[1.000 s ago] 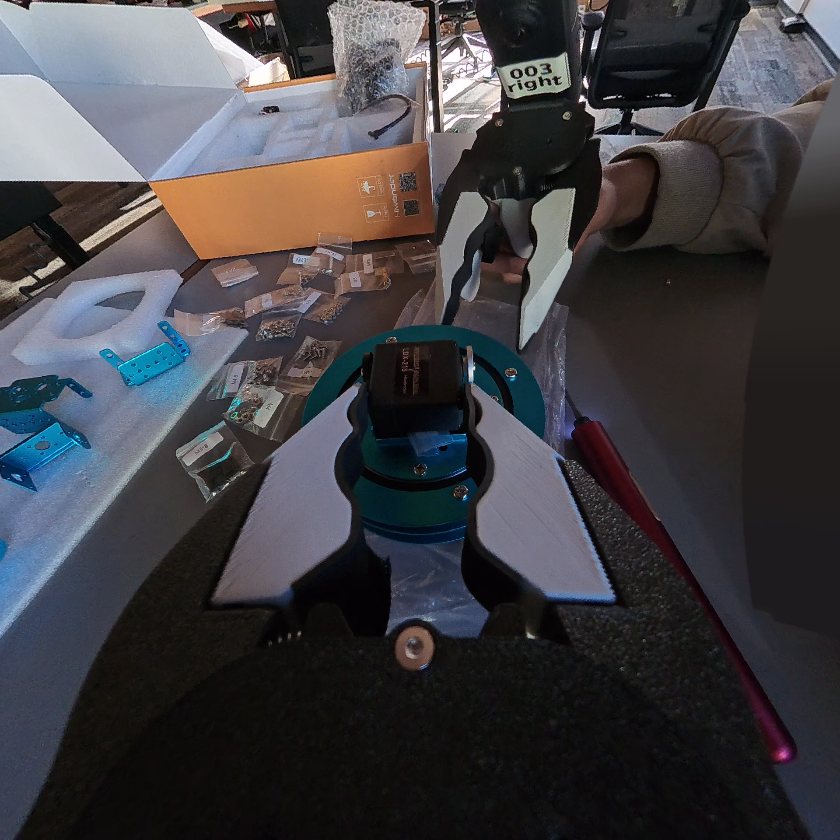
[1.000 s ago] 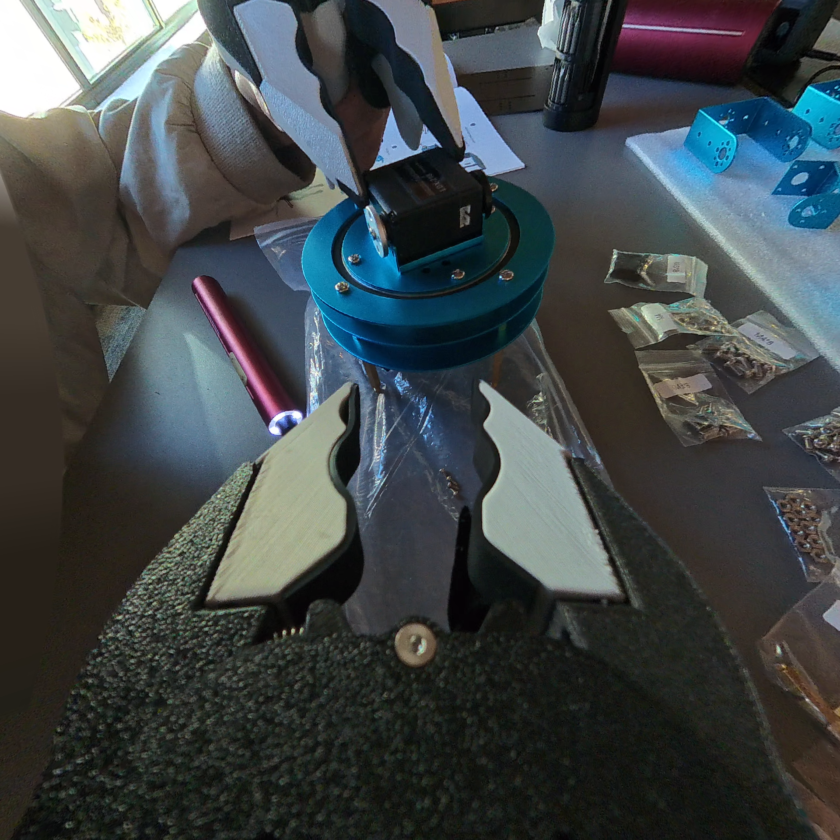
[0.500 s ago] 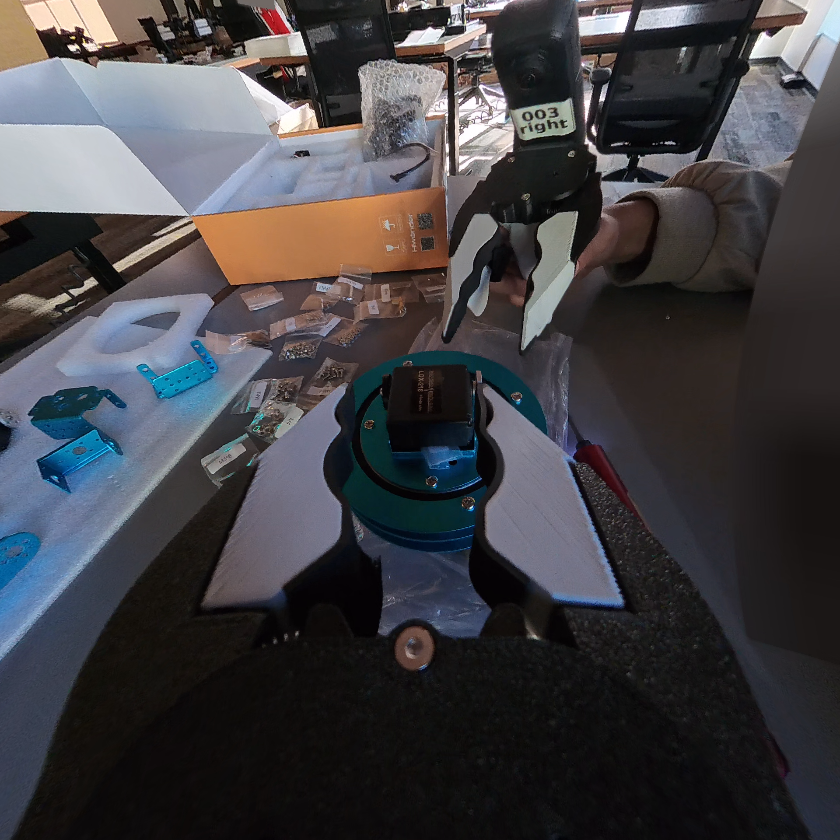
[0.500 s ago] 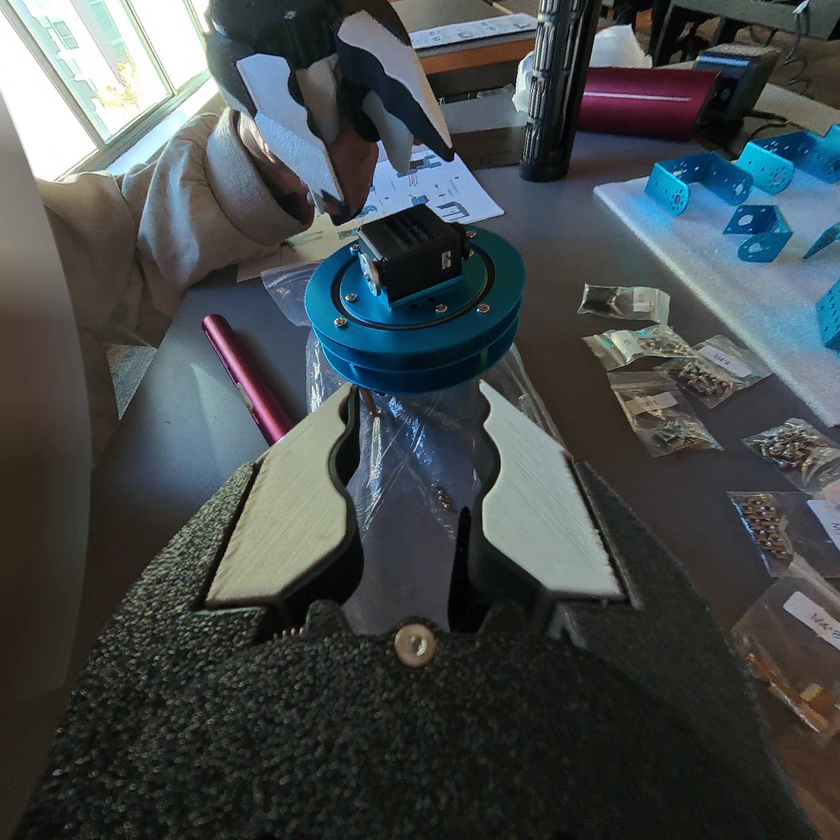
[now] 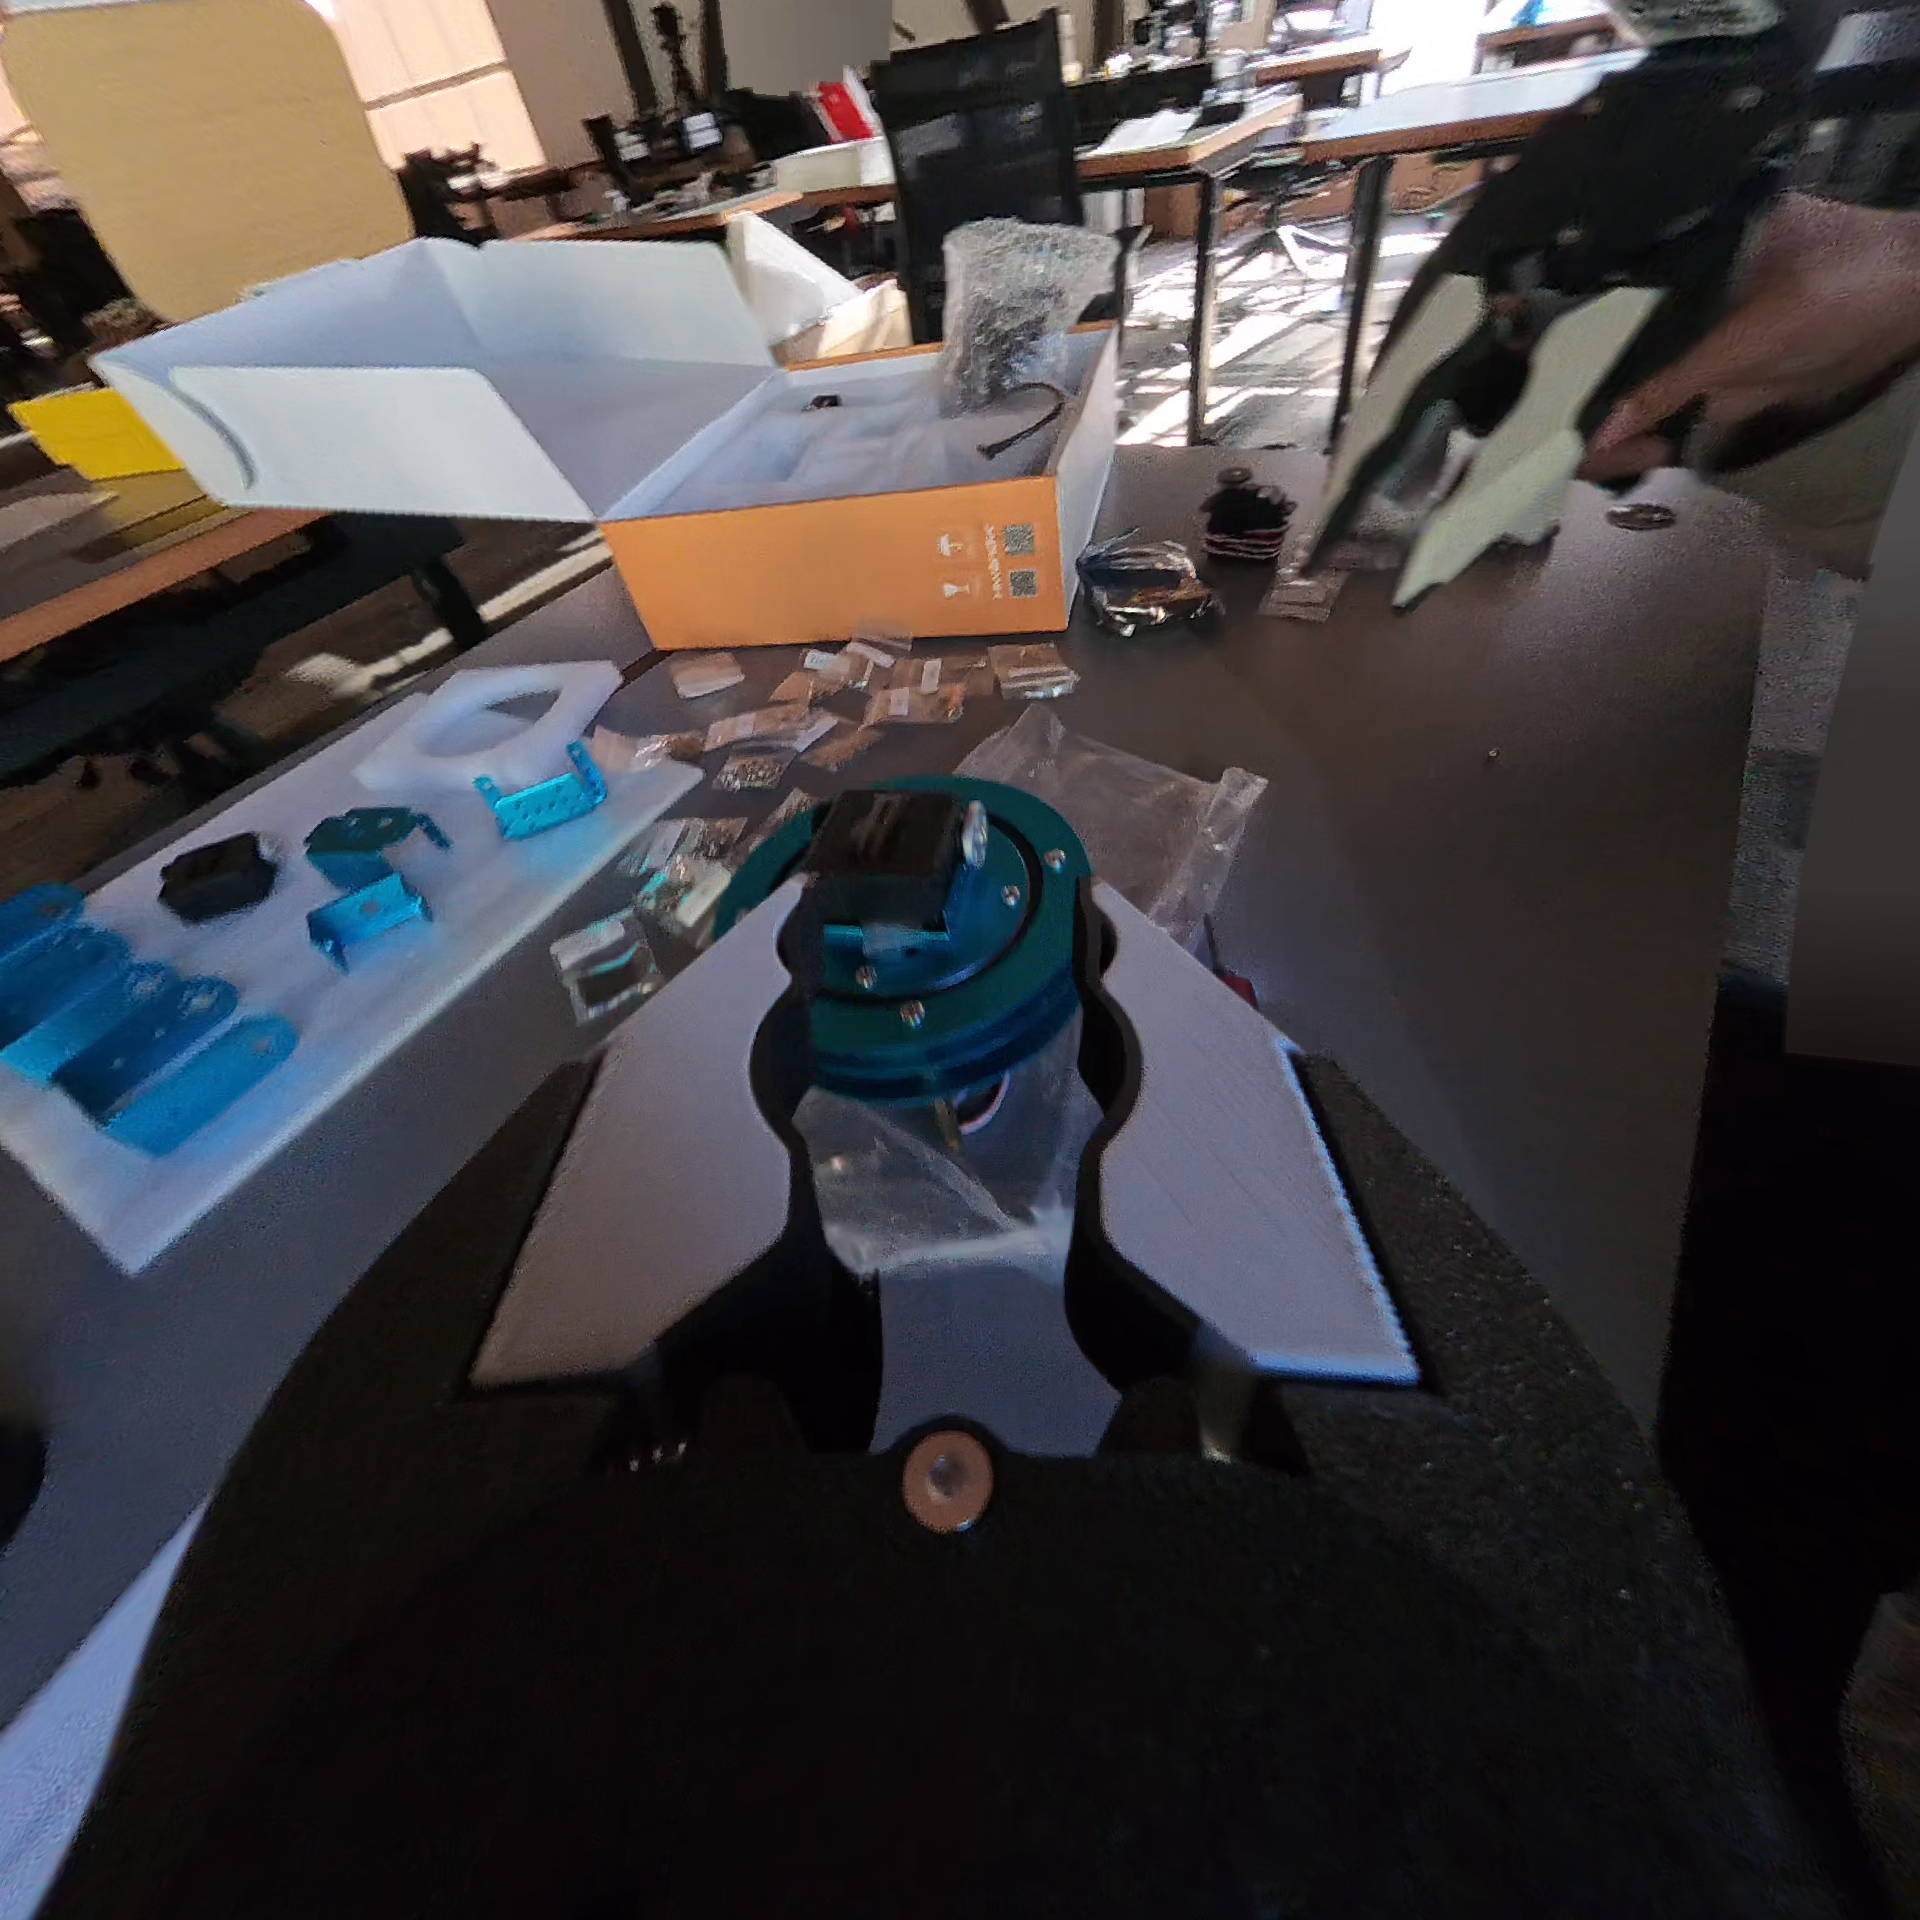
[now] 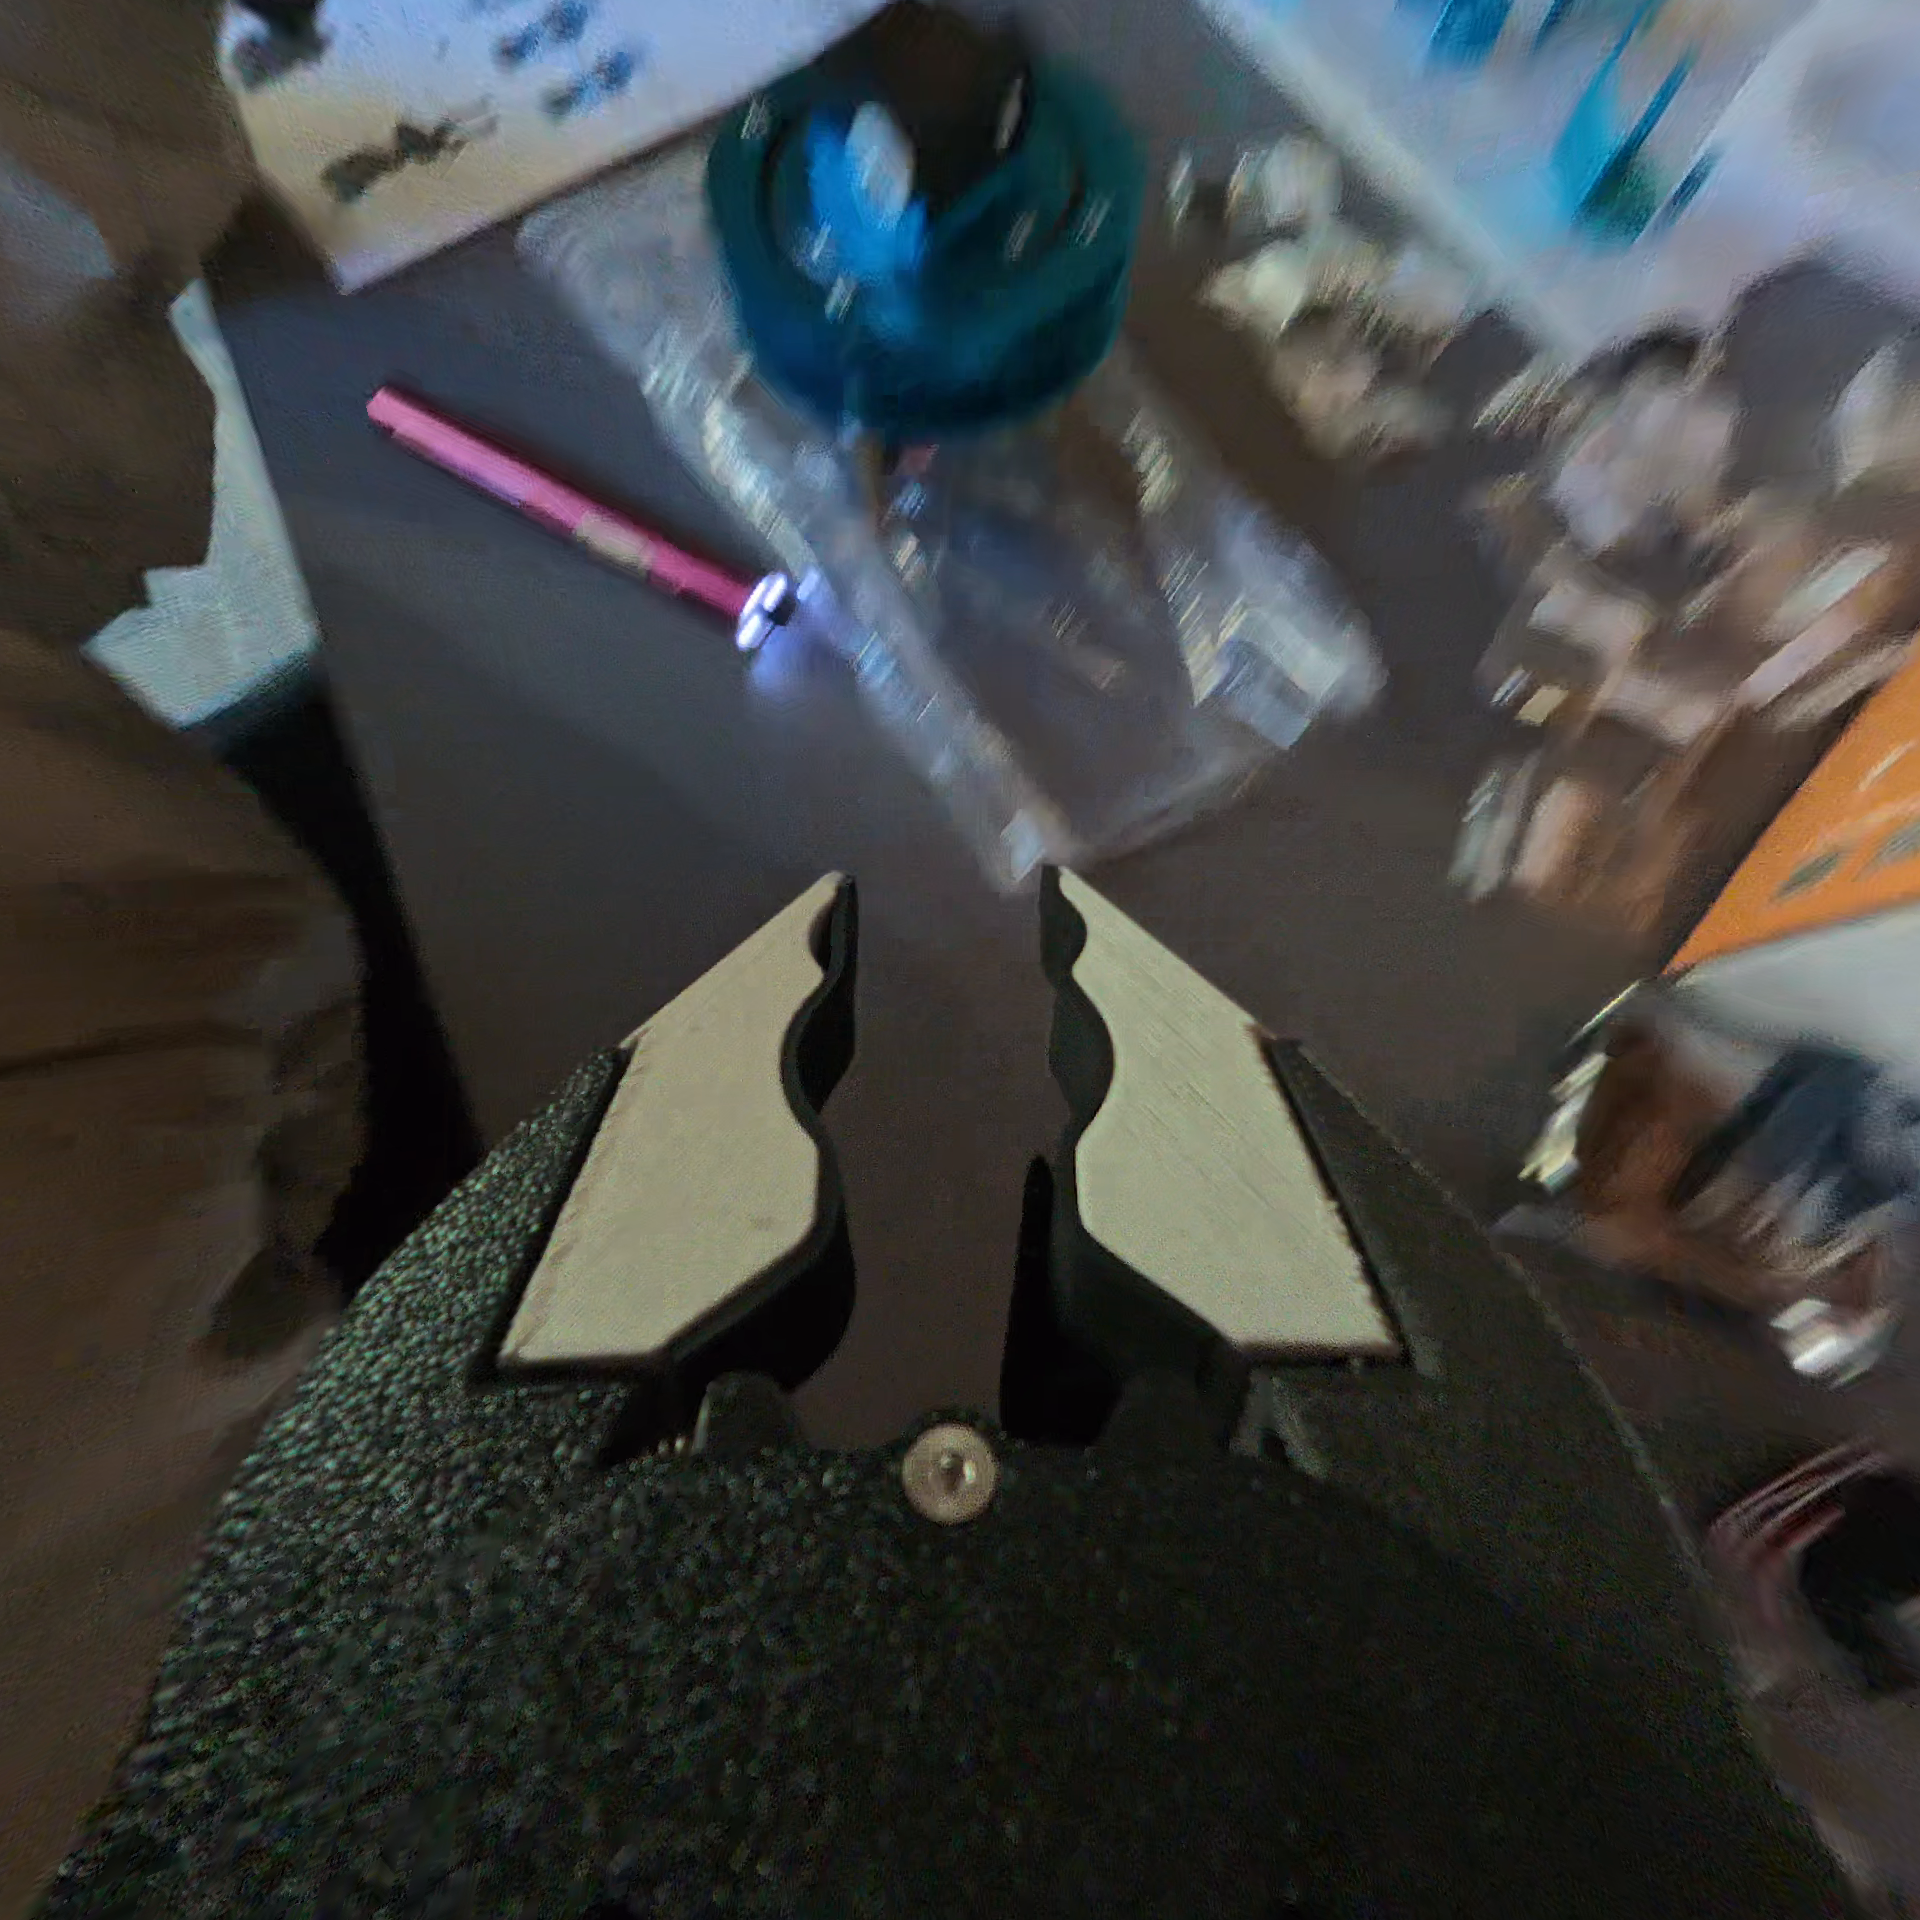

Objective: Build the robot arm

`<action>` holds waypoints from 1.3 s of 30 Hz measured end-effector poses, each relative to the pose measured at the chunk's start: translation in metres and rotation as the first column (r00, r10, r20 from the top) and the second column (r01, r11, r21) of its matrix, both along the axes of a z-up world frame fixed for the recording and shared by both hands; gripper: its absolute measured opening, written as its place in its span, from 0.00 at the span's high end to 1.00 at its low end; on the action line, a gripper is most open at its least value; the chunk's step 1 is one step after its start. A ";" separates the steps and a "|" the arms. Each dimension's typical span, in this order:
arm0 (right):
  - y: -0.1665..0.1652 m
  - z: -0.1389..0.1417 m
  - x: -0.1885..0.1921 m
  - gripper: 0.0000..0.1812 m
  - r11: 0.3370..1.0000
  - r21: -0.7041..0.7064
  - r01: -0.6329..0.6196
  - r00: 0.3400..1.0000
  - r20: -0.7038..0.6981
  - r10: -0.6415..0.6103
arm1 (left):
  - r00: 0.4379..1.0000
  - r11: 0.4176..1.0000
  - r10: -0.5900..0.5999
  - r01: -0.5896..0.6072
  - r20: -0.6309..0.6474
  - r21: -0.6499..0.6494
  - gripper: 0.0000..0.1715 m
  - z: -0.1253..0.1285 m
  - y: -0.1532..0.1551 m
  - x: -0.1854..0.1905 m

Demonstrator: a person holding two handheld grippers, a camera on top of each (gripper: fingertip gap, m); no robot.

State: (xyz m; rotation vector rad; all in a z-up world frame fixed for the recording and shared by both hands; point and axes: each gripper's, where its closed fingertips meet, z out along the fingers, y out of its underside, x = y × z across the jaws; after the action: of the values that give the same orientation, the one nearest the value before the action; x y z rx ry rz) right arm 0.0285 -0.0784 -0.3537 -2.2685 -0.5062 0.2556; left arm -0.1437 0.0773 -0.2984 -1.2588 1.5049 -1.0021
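Note:
A blue round disc base [image 5: 925, 1013] with a black servo block [image 5: 883, 847] on top stands on a clear plastic bag [image 5: 1122, 821]. My left gripper [image 5: 943, 902] is open and empty, its fingertips framing the disc on either side from above. My right gripper [image 6: 945, 881] is open and empty over bare table, well back from the disc [image 6: 925, 249], which is blurred in the right wrist view. The right gripper also shows in the left wrist view [image 5: 1366, 577], raised at the far right in a hand.
An open orange box [image 5: 842, 566] with a white lid stands at the back. Several small screw bags [image 5: 862, 696] lie before it. A white foam sheet [image 5: 343, 997] at left carries blue brackets [image 5: 540, 800]. A pink pen-like tool [image 6: 566, 509] lies left of the disc. About 25 centimeters separates my left fingertips from my right.
My right gripper has pulled away from the disc to the far right, its view now blurred. My left gripper has risen and drawn back a little, still open about the disc.

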 end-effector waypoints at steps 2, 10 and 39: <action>-0.041 -0.021 -0.011 0.82 0.995 -0.091 0.040 0.998 -0.035 -0.043 | 1.000 0.996 0.018 -0.019 -0.003 -0.083 0.75 -0.010 -0.023 -0.025; -0.082 -0.066 0.005 0.88 0.981 -0.136 0.138 0.990 0.015 -0.137 | 0.996 0.967 -0.087 0.081 -0.013 -0.240 0.76 -0.047 -0.127 -0.083; -0.074 -0.088 0.004 0.99 0.854 -0.514 -0.081 0.925 0.280 0.257 | 0.983 0.951 -0.150 0.115 -0.106 -0.287 0.77 -0.087 -0.161 -0.082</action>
State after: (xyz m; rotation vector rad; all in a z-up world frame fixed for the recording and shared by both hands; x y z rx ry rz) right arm 0.0326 -0.1522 -0.4418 -2.7954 -0.9170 0.0813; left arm -0.2252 -0.0839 -0.3858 -1.4569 1.6031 -1.2794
